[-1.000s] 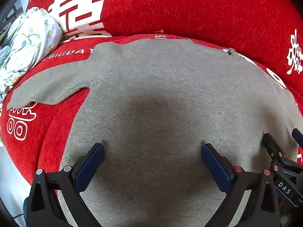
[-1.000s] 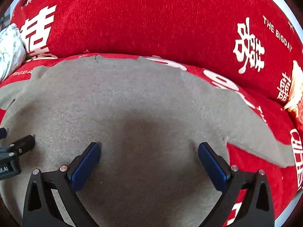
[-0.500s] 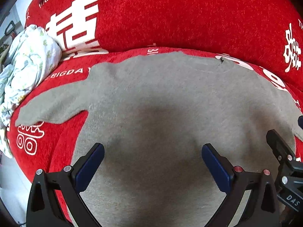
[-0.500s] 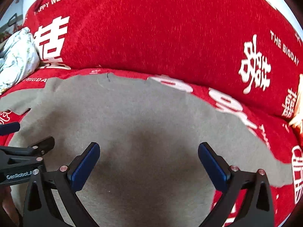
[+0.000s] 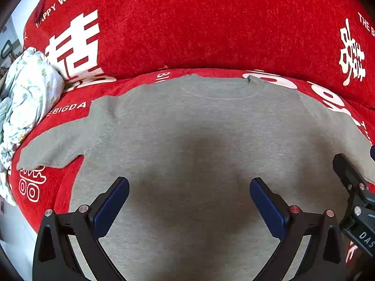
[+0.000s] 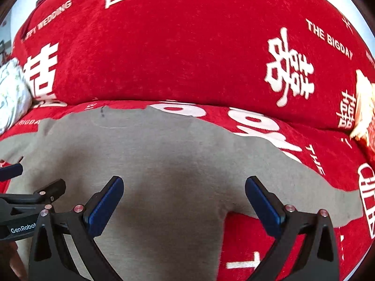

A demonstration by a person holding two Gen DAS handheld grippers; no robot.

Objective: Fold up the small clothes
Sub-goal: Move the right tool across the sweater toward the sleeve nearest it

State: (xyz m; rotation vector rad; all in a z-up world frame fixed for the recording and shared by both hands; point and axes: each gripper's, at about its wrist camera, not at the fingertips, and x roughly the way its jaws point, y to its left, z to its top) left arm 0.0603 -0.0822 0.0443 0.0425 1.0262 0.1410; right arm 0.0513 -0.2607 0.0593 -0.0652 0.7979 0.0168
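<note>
Hovering over a grey sweater (image 5: pixel 211 128) spread flat (sleeves out) across the frame's middle on a red sofa (image 5: pixel 187 23), we hold the left gripper (image 5: pixel 188 199) and right gripper (image 6: pixel 184 197) wide open, empty.

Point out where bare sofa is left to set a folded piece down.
Bare red sofa cover lies below the grey sweater's right sleeve. A smaller patch sits under the left sleeve. The floral bundle crowds the left end. Left gripper and right gripper hang open over the sweater.
</note>
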